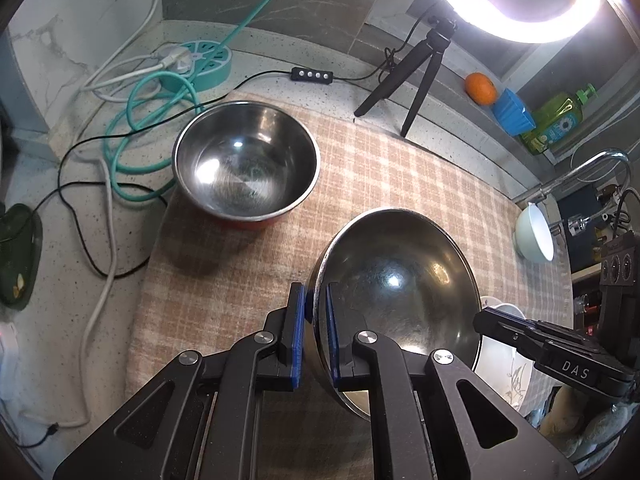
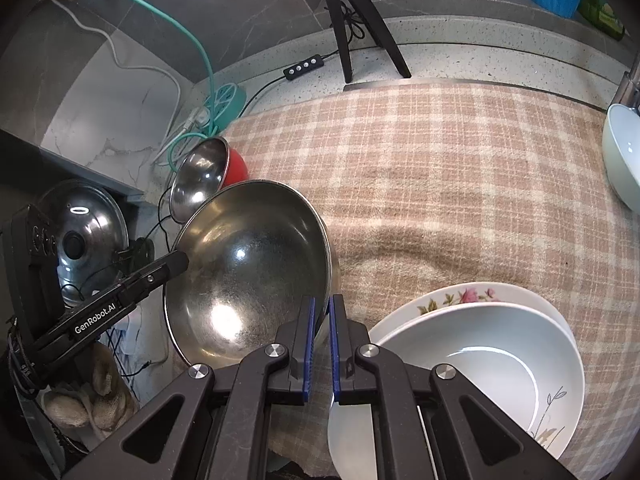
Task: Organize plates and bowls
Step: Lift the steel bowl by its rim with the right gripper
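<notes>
A wide steel bowl (image 1: 400,292) is held tilted above the checked cloth (image 1: 380,172). My left gripper (image 1: 316,304) is shut on its left rim, and my right gripper (image 2: 321,312) is shut on its right rim (image 2: 324,256). The right gripper also shows in the left wrist view (image 1: 486,320). A steel bowl with a red outside (image 1: 246,164) stands upright at the back left of the cloth, also in the right wrist view (image 2: 204,178). Stacked white plates (image 2: 488,344) lie at the front right, one with a flower pattern.
A white bowl (image 2: 624,156) lies at the cloth's right edge near a tap (image 1: 580,172). A ring light tripod (image 1: 416,80), cables and a teal power hub (image 1: 200,64) stand behind. An orange (image 1: 480,88), a blue cup and a soap bottle sit on the ledge. A pot lid (image 2: 84,236) is left.
</notes>
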`<state>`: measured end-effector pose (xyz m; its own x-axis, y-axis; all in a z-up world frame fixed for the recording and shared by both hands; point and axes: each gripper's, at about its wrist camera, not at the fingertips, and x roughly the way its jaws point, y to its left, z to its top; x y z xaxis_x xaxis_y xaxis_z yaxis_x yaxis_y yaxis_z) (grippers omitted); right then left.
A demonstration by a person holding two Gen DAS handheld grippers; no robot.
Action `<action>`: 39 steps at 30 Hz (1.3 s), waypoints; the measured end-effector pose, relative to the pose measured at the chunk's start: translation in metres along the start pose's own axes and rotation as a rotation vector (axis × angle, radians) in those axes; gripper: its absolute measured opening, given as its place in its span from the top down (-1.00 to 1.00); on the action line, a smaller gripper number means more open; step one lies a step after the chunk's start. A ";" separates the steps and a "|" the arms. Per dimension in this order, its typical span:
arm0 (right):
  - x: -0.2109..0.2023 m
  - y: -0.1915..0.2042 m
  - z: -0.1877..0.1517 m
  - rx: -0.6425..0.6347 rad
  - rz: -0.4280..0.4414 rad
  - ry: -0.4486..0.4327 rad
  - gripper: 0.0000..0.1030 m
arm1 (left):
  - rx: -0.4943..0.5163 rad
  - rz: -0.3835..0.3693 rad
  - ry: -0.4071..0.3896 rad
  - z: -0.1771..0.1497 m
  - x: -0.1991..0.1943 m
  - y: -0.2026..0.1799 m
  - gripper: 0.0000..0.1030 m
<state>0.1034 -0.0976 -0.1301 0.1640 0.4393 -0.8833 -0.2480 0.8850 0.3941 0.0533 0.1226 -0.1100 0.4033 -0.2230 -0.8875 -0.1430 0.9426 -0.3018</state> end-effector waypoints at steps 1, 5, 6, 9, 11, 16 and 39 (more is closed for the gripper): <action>0.001 0.000 -0.001 -0.002 -0.002 0.001 0.87 | -0.002 0.000 0.002 -0.001 0.000 0.001 0.83; 0.005 0.001 -0.004 -0.006 -0.011 0.004 0.87 | -0.005 0.006 0.005 -0.005 0.002 0.002 0.83; 0.006 0.001 -0.005 -0.006 -0.012 0.005 0.87 | -0.004 0.008 0.004 -0.006 0.002 0.002 0.83; 0.008 0.003 -0.007 -0.010 -0.016 0.012 0.87 | -0.005 0.014 0.001 -0.008 0.002 0.003 0.83; 0.011 0.003 -0.009 -0.012 -0.020 0.015 0.87 | -0.009 0.013 0.003 -0.009 0.003 0.005 0.83; 0.014 0.004 -0.010 -0.017 -0.026 0.015 0.87 | -0.008 0.022 0.005 -0.012 0.005 0.006 0.83; 0.017 0.010 -0.008 -0.079 -0.054 0.018 0.86 | 0.000 0.028 0.010 -0.015 0.010 0.009 0.83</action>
<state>0.0961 -0.0823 -0.1425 0.1620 0.3876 -0.9075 -0.3141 0.8921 0.3249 0.0429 0.1253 -0.1267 0.3901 -0.1994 -0.8989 -0.1541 0.9484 -0.2773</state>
